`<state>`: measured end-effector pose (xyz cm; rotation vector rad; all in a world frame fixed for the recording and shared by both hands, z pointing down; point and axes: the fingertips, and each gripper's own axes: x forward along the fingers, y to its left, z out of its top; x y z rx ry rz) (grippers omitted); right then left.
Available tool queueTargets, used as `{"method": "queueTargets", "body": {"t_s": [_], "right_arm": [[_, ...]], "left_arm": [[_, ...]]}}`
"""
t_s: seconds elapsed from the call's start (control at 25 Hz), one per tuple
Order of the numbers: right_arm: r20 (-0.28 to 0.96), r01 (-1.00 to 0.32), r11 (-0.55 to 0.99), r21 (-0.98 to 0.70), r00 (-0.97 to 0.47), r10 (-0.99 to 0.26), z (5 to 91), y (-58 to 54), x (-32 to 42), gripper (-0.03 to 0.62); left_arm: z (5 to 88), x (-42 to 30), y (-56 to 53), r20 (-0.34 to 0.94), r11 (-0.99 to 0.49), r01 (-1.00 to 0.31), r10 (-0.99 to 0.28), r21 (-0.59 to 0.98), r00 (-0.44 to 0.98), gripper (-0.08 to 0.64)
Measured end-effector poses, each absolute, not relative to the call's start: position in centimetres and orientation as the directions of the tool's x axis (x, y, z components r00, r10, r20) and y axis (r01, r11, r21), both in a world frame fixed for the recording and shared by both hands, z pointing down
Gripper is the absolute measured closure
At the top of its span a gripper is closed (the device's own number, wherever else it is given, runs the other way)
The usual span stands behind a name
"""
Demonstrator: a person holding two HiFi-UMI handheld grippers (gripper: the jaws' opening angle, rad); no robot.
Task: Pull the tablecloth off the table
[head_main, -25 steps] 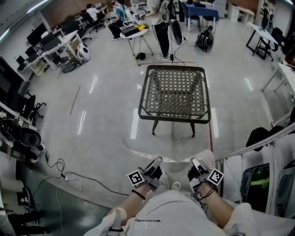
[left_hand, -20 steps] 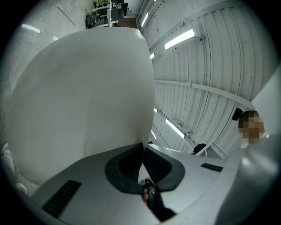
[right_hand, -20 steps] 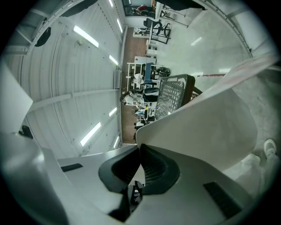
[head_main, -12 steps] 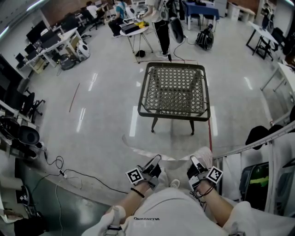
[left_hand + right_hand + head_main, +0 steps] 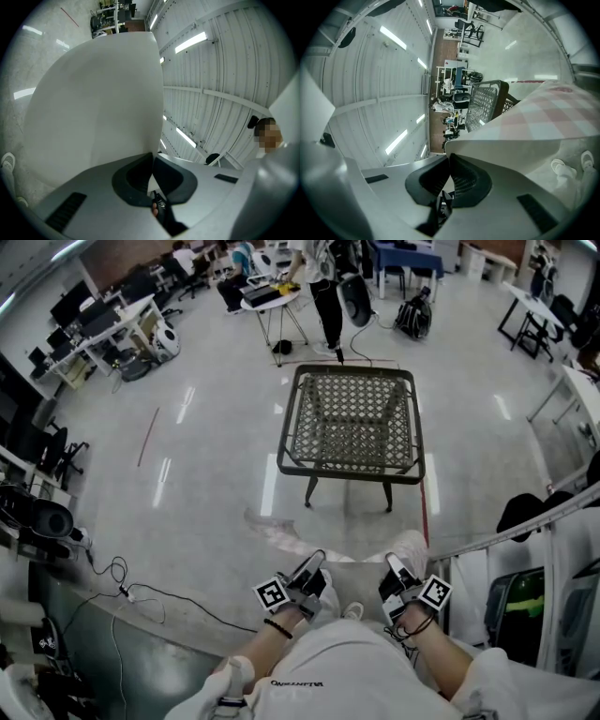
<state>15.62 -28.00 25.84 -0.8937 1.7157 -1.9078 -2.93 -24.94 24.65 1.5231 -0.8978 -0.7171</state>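
Both grippers are clamped on the tablecloth point(image 5: 286, 532). Left gripper point(image 5: 317, 566), held close to the person's body, has its jaws pinched together on an edge, and the pale cloth point(image 5: 93, 103) billows up right off its tips point(image 5: 152, 157). Right gripper point(image 5: 395, 568), just beside it, nips the faintly pink-checked cloth point(image 5: 534, 117) the same way at its tips point(image 5: 449, 159). From both, the cloth sags to the floor, near the person and well apart from the bare mesh-topped table point(image 5: 349, 468).
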Motion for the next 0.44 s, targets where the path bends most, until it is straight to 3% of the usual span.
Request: {"method": "queueTargets", "body": {"t_s": [0.44], "right_arm": [[0.173, -0.110, -0.136, -0.985, -0.712, -0.680, 26.33, -28.42, 15.63, 0.581]], "left_arm": [[25.29, -2.66, -25.20, 0.041, -0.037, -0.141, -0.857, 0.989, 0.514, 0.557]]}}
